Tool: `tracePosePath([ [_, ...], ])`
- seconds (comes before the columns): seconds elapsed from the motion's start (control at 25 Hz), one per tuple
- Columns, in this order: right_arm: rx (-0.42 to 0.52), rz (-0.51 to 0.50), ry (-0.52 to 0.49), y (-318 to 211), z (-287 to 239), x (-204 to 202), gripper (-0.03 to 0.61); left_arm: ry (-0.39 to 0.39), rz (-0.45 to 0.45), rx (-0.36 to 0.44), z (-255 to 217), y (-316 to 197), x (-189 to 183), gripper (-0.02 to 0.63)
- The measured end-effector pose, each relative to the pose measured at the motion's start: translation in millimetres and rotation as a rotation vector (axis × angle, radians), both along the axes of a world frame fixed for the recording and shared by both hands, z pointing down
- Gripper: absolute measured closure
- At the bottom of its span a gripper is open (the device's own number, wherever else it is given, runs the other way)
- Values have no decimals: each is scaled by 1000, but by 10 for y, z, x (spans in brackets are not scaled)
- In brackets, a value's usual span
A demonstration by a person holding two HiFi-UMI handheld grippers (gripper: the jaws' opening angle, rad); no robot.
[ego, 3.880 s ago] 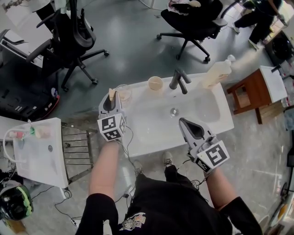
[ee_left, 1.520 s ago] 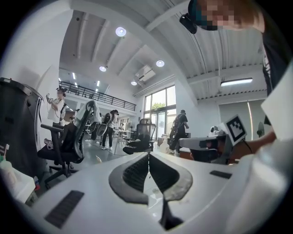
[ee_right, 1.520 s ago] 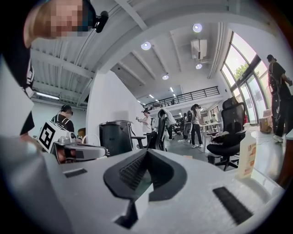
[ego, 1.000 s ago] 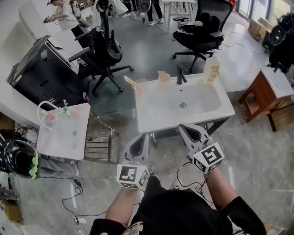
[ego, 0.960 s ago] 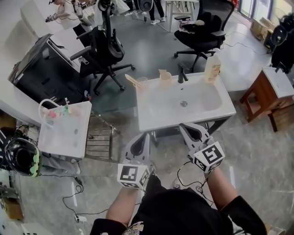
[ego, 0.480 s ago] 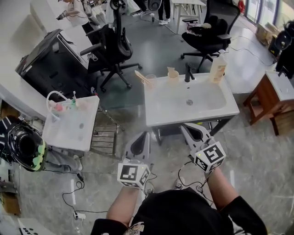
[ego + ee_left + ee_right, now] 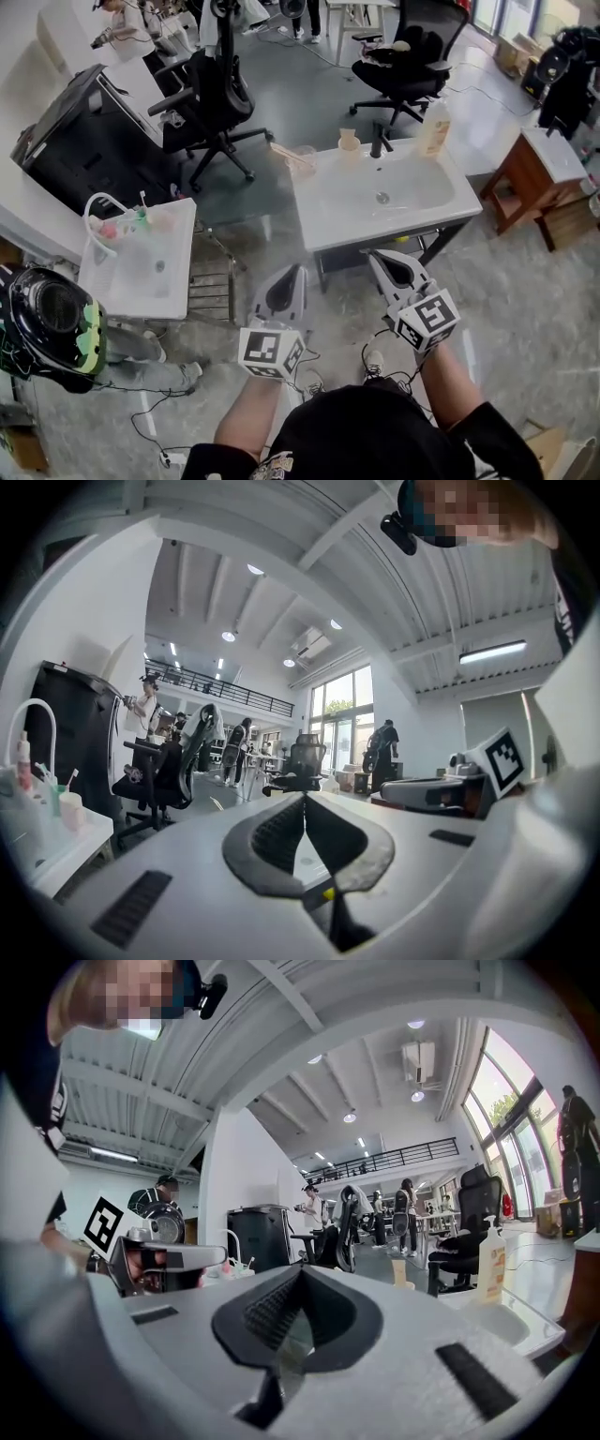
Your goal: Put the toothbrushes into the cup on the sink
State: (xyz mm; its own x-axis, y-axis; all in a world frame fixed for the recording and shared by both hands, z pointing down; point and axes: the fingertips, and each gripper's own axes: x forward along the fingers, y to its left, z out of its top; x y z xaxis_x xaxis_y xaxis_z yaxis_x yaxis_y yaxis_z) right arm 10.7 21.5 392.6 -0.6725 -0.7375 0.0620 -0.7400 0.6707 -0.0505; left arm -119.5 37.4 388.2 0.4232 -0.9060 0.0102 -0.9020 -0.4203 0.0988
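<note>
The white sink (image 7: 412, 217) stands ahead of me, well beyond both grippers. At its back left corner, a clear cup (image 7: 304, 160) holds a wooden toothbrush (image 7: 284, 151) that leans out to the left. A beige cup (image 7: 348, 142) sits beside the dark faucet (image 7: 379, 143). My left gripper (image 7: 297, 270) and right gripper (image 7: 374, 256) hover close to my body over the floor, both shut with nothing between their jaws. In the right gripper view the beige cup (image 7: 401, 1272) and the sink (image 7: 502, 1324) show far off to the right of the shut right gripper (image 7: 300, 1270). The left gripper (image 7: 305, 797) faces the room.
A soap bottle (image 7: 433, 127) stands at the sink's back right. A second white basin (image 7: 141, 272) with small cups is to the left, with a helmet (image 7: 47, 319) below it. Office chairs (image 7: 211, 103) stand behind the sink and a wooden stool (image 7: 525, 178) to its right.
Earlier my left gripper was up at the clear cup by the sink. Both grippers have since drawn back near my body, and the sink sits farther away.
</note>
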Motion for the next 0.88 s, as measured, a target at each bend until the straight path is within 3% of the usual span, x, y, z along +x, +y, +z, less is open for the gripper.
tracePosePath([
  [0.32,-3,70,26,121,38,32,574,19,68,13,11,30,22,607],
  [0.88,-8,71,8,177,41,125,574,5,68,18,-34,113,95,607],
])
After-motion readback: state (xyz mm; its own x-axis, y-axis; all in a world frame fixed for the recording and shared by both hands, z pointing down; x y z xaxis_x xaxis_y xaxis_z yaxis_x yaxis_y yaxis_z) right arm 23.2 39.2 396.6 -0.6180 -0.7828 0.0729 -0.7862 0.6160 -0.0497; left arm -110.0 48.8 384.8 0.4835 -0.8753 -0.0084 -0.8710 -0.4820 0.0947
